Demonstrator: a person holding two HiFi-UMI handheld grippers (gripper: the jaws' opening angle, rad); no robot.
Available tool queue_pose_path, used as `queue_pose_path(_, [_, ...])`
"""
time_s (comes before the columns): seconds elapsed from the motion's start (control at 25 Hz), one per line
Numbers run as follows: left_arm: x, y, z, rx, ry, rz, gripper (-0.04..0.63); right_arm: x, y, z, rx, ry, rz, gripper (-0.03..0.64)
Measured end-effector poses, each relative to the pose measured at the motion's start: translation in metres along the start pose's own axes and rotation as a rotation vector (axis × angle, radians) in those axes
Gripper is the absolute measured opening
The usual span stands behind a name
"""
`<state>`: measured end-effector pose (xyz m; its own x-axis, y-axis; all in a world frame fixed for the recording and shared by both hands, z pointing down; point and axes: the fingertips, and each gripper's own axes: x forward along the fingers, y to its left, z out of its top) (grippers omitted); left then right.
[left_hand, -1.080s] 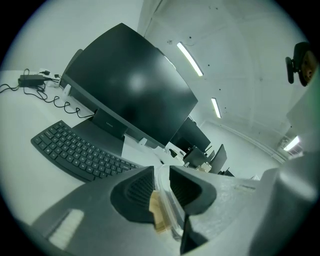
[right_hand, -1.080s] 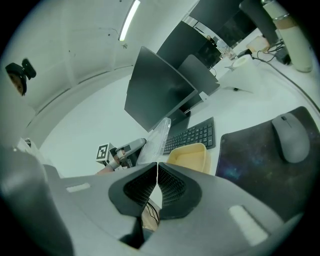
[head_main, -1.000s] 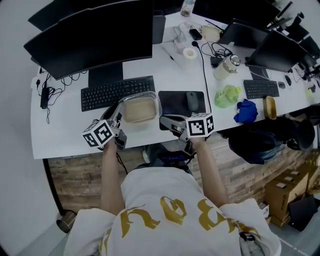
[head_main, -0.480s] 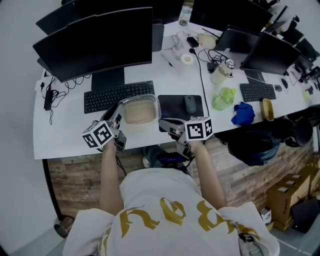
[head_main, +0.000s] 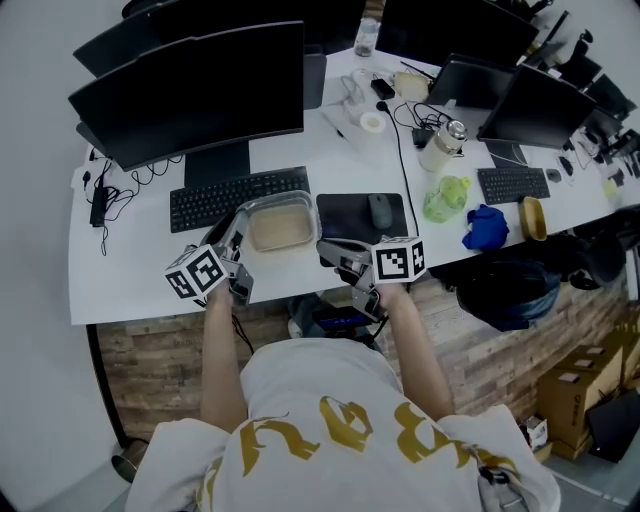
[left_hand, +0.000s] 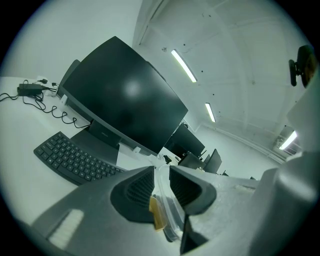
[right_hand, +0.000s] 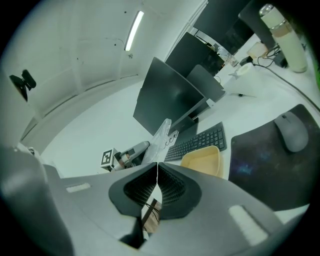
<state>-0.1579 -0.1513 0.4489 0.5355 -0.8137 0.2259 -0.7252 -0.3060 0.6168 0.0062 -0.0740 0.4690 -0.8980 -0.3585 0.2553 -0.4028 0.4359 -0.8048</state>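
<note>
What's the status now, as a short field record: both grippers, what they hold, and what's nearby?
left gripper: shut on clear plastic at the left edge of the beige tray
right gripper: shut on the same plastic, a thin flap
beige tray: between the grippers, in front of the keyboard
nearby: mouse on dark pad at right; monitor behind keyboard

Centre frame: a clear tub (head_main: 278, 222) with tan contents, black keyboard (head_main: 238, 197), dark mouse pad (head_main: 350, 212), white desk (head_main: 130, 280). The left gripper (head_main: 238, 228) and right gripper (head_main: 326, 246) carry 2 black-and-white square-patterned cubes. Right: green bag (head_main: 447, 197), blue cloth (head_main: 486, 226).
</note>
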Motion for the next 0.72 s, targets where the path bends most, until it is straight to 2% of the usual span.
queue_pose_path(0.72, [-0.001, 0.012, -0.001, -0.018, 0.008, 0.006, 0.090, 0.010, -0.006, -0.002, -0.013, 0.028, -0.039, 0.026])
